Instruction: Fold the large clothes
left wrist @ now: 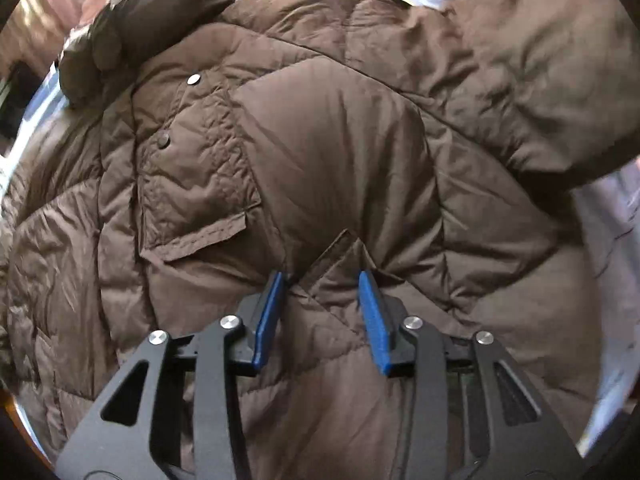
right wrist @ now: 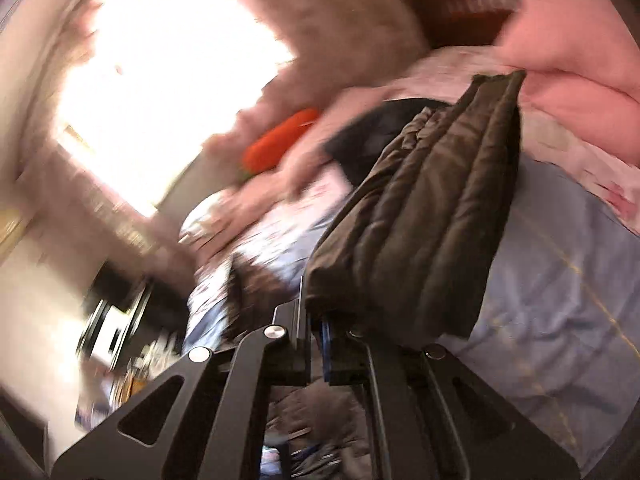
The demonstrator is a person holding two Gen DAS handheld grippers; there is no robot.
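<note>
A brown quilted down jacket (left wrist: 320,152) fills almost the whole left wrist view, spread front-up over a pale blue bedsheet (left wrist: 616,248) that shows only as slivers along the right edge and top of the frame. Its chest pocket flap (left wrist: 200,236) sits left of centre, with two snaps (left wrist: 194,78) on the placket above it. A bulky fold, probably a sleeve or the hood, lies across the upper right of the frame.

In the right wrist view, heavily blurred, a ribbed brown piece of the jacket (right wrist: 424,216) rises from the lower middle towards the upper right, above the blue sheet and in front of pink bedding (right wrist: 572,60). A bright window (right wrist: 160,92) washes out the upper left.

The left gripper (left wrist: 323,280) points down into the jacket at lower centre. Its blue pads (left wrist: 268,320) stand partly apart with a raised ridge of quilted fabric between them; whether they already pinch it I cannot tell, since a gap shows on both sides. The right gripper (right wrist: 316,320) has its jaws closed tight on the edge of that ribbed brown piece, which drapes from it.

Judging by this, the fold is in an early stage: one part is lifted, the body still lies open and unfolded, and the sides and hem remain to be brought in
</note>
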